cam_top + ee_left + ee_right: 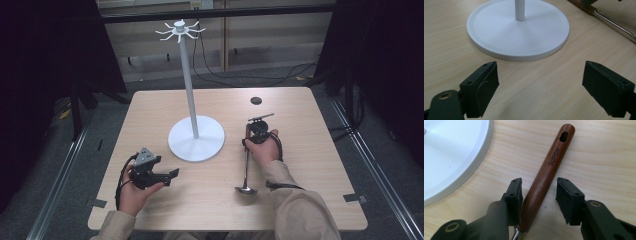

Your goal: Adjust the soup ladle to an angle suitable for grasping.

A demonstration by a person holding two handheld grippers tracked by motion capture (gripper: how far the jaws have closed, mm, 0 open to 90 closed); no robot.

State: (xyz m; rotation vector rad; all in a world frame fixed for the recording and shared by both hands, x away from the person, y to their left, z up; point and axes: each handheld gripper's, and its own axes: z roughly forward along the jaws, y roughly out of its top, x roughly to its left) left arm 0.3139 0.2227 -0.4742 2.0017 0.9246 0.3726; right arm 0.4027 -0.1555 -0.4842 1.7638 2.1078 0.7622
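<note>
Now gripper round ladle handle

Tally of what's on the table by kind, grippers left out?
Ladle, wooden handle: 1
White hook stand: 1
Small dark round disc: 1
Total: 3

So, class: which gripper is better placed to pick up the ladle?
The right gripper. Its jaws already straddle the ladle's wooden handle, one pad touching, not yet clamped. The left gripper stands open over bare table, facing the white stand's base.
</note>
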